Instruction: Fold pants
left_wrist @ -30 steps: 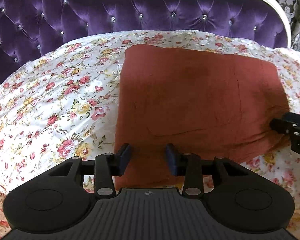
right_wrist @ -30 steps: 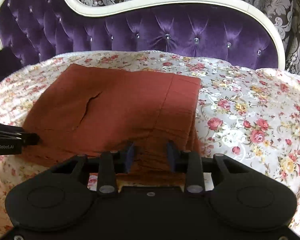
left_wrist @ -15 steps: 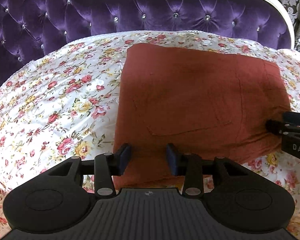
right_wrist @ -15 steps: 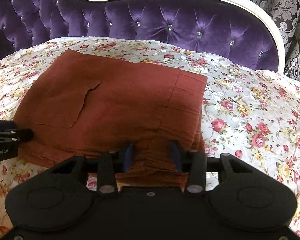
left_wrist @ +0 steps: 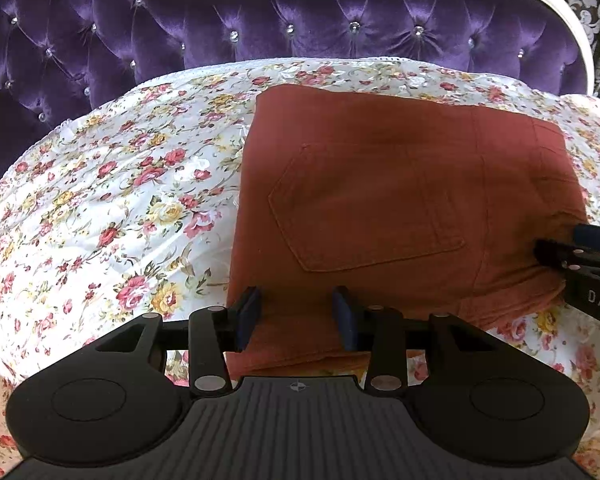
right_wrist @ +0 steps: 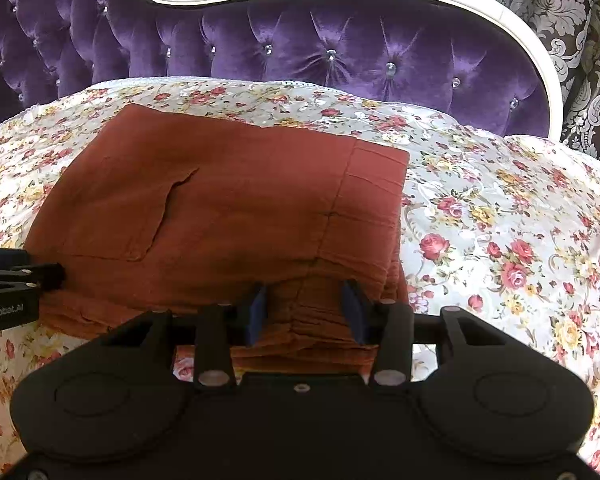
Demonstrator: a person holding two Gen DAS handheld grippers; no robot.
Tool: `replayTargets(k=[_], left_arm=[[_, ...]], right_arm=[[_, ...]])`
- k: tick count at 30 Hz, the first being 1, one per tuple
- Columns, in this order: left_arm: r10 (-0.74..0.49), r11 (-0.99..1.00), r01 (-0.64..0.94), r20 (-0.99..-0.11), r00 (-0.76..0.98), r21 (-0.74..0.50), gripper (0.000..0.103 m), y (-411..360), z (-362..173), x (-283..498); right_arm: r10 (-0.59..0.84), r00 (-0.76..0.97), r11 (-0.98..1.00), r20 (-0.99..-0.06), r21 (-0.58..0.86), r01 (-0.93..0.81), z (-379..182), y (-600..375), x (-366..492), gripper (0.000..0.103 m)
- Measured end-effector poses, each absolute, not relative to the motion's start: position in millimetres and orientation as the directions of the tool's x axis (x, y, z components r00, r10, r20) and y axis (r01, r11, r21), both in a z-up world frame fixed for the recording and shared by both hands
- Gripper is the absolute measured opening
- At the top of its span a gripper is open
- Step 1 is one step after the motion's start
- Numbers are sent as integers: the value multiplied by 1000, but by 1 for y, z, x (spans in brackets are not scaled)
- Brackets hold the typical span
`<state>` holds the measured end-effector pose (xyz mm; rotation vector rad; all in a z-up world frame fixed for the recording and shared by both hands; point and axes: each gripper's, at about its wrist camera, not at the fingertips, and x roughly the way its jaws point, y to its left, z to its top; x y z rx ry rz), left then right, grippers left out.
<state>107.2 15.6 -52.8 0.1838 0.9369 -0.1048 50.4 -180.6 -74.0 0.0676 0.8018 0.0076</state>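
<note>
- My left gripper (left_wrist: pixel 296 316) is sitting low at the near edge of the folded rust-brown cotton pants (left_wrist: pixel 400 208); its blue-padded jaws are standing wide apart, with the cloth lying between and under them, nothing pinched.
- My right gripper (right_wrist: pixel 306 314) is sitting at the near right corner of the same pants (right_wrist: pixel 228 216); its jaws are likewise spread wide, straddling a bunched stack of fabric layers without closing on it.
- Each gripper is showing in the other's view: the right gripper's black tip (left_wrist: pixel 572 256) is touching the pants' right edge, and the left one's tip (right_wrist: pixel 28 276) is touching the left edge.
- The pants are lying flat as a roughly rectangular folded bundle, a stitched back pocket (left_wrist: pixel 364 208) facing up, the layered edges nearest me.
- The bundle is resting on a white bedsheet printed with pink and yellow roses (left_wrist: pixel 112 200), which is spreading out on both sides.
- Beyond the sheet, a purple tufted velvet headboard with a white curved frame (right_wrist: pixel 332 44) is rising.
- Farthest back, at the right, a dark damask-patterned curtain (right_wrist: pixel 580 8) is hanging.
</note>
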Motion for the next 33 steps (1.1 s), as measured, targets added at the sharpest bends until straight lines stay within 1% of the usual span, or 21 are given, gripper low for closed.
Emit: replayTargets(k=[5,7,9,13,14,16,17,23,29,33], left_arm=[[-16,980,171,-810,587,104,40,18,-52,107],[-12,979,171,-806,592,110,40,17,-52,106],[-4,978,170,-797,604,124,40,15,-52,103],[9,977,161,-777,629,142,40,12,-52,96],[14,976,160,-774,633,148,40,11,-51,93],[17,977,152,-773,634,147,40,11,-46,88],[13,979,149,-775,632,138,40,11,-43,85],[-37,988,145,-801,598,62,40,17,-27,67],[-28,988,137,-807,590,65,40,19,-22,40],[-22,987,142,-816,577,73,40,19,-21,24]], right_arm=[[23,708,998,-706,56,24,-69,-180,38,53],[23,711,997,-703,69,36,-66,-181,30,56],[26,716,994,-698,93,54,-65,-183,21,61],[2,709,990,-706,101,97,-62,-185,4,63],[-2,707,988,-707,106,109,-61,-186,-1,64],[-14,705,983,-709,117,138,-59,-188,-8,73],[-27,708,981,-706,118,155,-58,-188,-14,78],[32,726,977,-687,176,123,-47,-190,-38,76],[33,751,971,-659,198,131,-39,-189,-57,77],[46,752,965,-658,224,137,-37,-190,-66,77]])
